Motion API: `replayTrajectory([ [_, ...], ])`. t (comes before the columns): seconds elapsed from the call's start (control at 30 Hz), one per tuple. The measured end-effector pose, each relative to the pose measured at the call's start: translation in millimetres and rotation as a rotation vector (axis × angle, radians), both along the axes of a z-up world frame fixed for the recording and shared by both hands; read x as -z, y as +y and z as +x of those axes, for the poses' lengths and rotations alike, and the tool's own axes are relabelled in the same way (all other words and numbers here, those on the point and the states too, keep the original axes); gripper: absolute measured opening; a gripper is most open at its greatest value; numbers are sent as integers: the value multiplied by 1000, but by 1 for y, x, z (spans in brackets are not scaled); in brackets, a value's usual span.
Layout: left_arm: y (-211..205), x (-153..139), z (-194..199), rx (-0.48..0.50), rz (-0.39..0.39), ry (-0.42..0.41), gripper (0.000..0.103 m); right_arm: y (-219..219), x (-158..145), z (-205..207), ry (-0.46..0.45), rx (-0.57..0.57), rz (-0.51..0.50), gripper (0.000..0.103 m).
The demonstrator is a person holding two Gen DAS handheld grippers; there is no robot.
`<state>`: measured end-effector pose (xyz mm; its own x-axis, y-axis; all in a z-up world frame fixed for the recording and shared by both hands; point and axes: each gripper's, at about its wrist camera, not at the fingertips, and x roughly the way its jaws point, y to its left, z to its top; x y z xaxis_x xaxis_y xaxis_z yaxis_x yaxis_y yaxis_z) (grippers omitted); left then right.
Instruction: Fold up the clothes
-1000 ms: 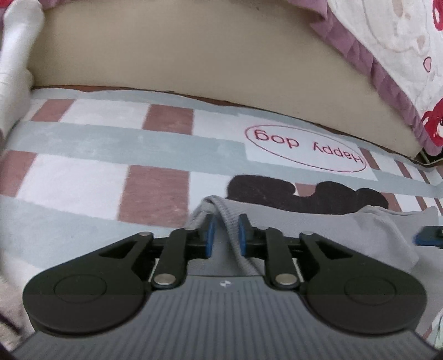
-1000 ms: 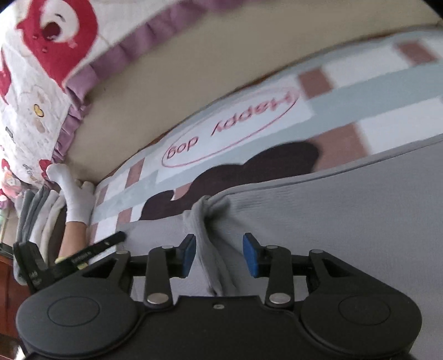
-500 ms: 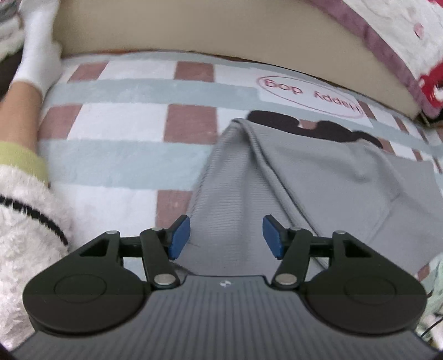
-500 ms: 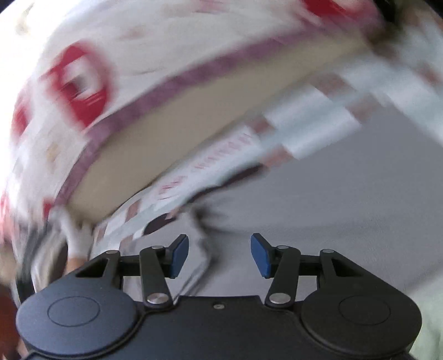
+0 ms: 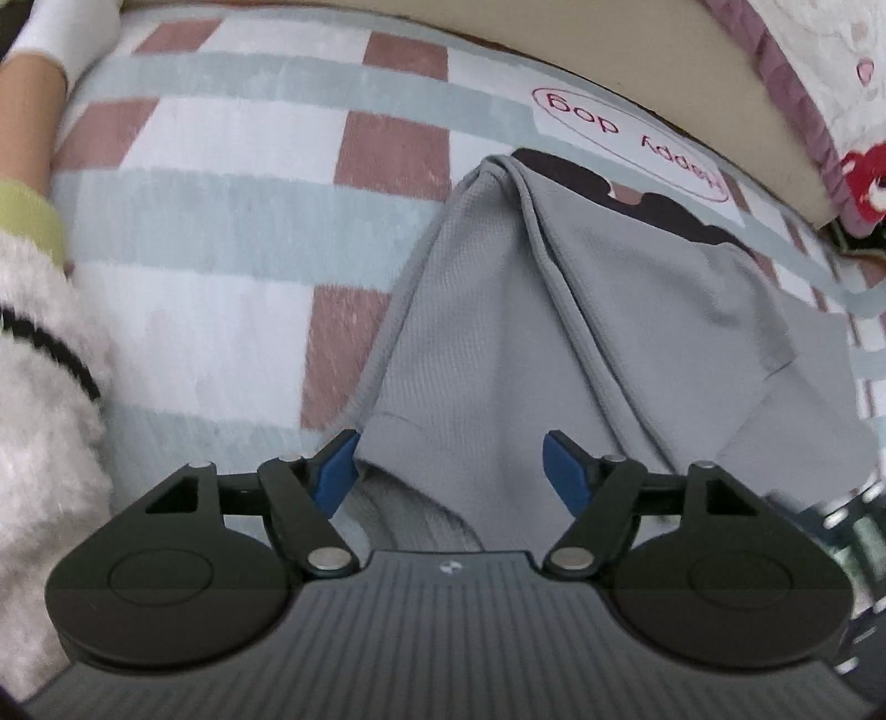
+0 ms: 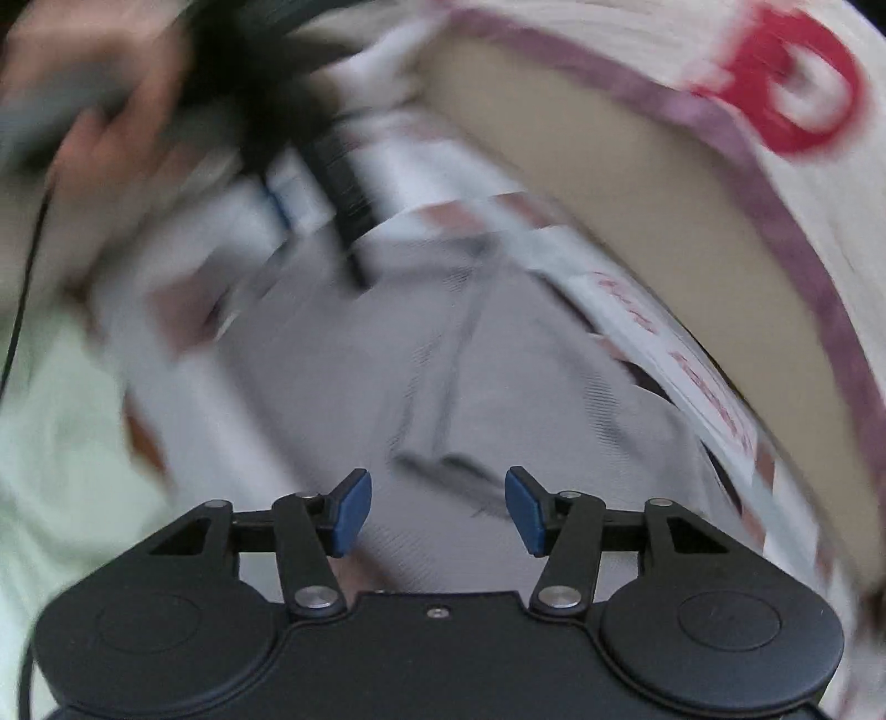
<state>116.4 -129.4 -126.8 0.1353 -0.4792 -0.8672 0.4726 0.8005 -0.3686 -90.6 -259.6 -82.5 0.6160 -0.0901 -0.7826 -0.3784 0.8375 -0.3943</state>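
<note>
A grey ribbed garment [image 5: 531, 332] lies folded on the checked blanket [image 5: 221, 310], its gathered corner pointing toward the far cushion. My left gripper [image 5: 451, 471] hovers over its near hem, jaws opening, the blue pads clear of the cloth. In the blurred right wrist view the same grey garment [image 6: 498, 387] spreads below my right gripper [image 6: 437, 507], whose jaws are also opening with nothing pinched between them. The left gripper's body [image 6: 332, 166] and the hand on it show smeared at upper left there.
A beige cushion edge [image 5: 609, 61] and a quilt with purple frill [image 5: 786, 77] border the far side. A fluffy white sleeve [image 5: 39, 399] and a white-gloved hand [image 5: 66, 33] sit at the left. The blanket bears a "Happy dog" oval [image 5: 626, 144].
Both grippers let go of the grey cloth and their jaws widened. The left gripper drew back along the garment toward its hem. The right gripper swung and rolled sharply; its view is now blurred.
</note>
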Motion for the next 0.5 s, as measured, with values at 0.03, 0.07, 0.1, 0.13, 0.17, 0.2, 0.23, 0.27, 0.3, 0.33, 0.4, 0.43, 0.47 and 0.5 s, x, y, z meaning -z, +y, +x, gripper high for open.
replayTrajectory([
  [0.03,1,-1,-1,2,-17,11,71,8,6,-2,11,-39,-41,70],
  [0.07,2,-1,-3,5,-33,23,72,15,14,-3,21,-77,-86,70],
  [0.1,4,-2,-4,7,-50,34,73,20,18,-4,10,-101,-120,70],
  [0.13,4,0,-5,4,-60,50,74,24,22,-4,-6,-122,-152,76],
  [0.17,4,3,-5,-8,-65,70,75,26,23,-3,-28,-132,-175,84],
  [0.2,2,5,-6,-15,-62,79,76,26,24,1,-42,-122,-182,86],
  [0.23,1,7,-6,-22,-59,85,77,25,25,6,-55,-109,-184,89],
  [0.27,-1,7,-7,-20,-53,79,78,23,24,11,-63,-91,-167,90],
  [0.3,-3,7,-8,-18,-46,72,78,20,23,16,-70,-71,-146,90],
  [0.33,-5,6,-9,-22,-39,63,78,17,22,22,-73,-51,-127,92],
  [0.4,-6,5,-9,-32,-29,41,78,10,21,33,-71,-2,-90,92],
  [0.43,-7,5,-10,-31,-22,28,78,7,20,39,-67,23,-68,92],
  [0.47,-8,4,-10,-28,-14,15,78,3,19,45,-61,48,-33,92],
  [0.5,-9,4,-9,-27,-8,8,78,-1,18,51,-53,74,5,92],
])
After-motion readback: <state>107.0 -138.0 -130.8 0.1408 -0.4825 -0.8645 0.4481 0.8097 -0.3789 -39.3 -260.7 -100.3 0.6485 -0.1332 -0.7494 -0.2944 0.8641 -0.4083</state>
